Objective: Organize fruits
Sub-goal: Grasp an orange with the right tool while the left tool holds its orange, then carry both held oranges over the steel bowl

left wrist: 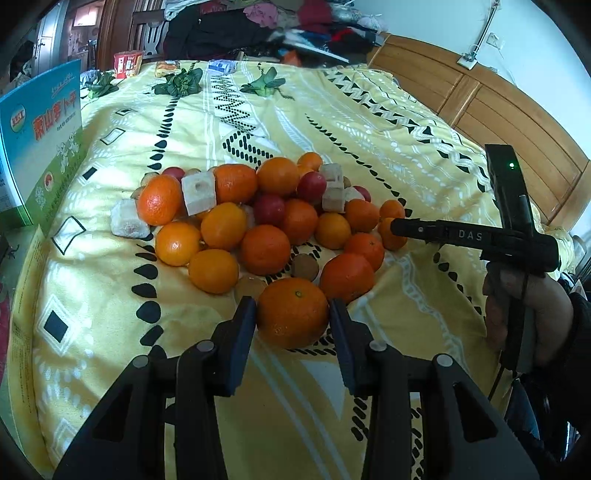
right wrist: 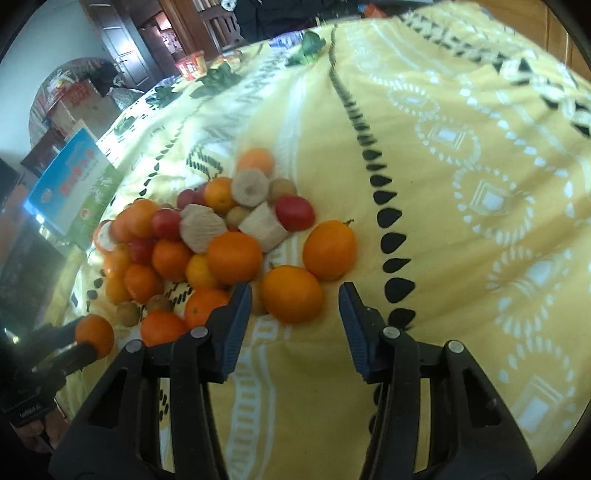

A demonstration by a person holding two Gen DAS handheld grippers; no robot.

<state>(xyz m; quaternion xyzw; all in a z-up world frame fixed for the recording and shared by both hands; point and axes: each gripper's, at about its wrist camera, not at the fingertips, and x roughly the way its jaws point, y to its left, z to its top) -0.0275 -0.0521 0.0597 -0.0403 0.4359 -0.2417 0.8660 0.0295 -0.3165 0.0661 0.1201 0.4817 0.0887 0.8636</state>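
A pile of oranges [left wrist: 264, 249], small red fruits [left wrist: 269, 208], pale cut chunks [left wrist: 198, 192] and brown round fruits [left wrist: 304, 266] lies on the yellow patterned bedspread [left wrist: 369, 155]. My left gripper [left wrist: 293, 306] is shut on one orange [left wrist: 293, 314] at the pile's near edge; the right wrist view shows that orange [right wrist: 94, 335] held at the lower left. My right gripper [right wrist: 295, 299] stands open, its fingertips on either side of an orange [right wrist: 291, 293] without pressing it. Another orange [right wrist: 330, 249] lies just beyond. In the left wrist view the right gripper [left wrist: 397, 227] reaches the pile's right side.
A blue and green box [left wrist: 40, 140] stands at the bed's left edge. Leafy greens [left wrist: 181, 83] and red packets [left wrist: 127, 63] lie at the far end. A wooden headboard [left wrist: 498, 110] runs along the right, and clothes [left wrist: 258, 26] are heaped behind. A person's hand [left wrist: 524, 314] holds the right gripper.
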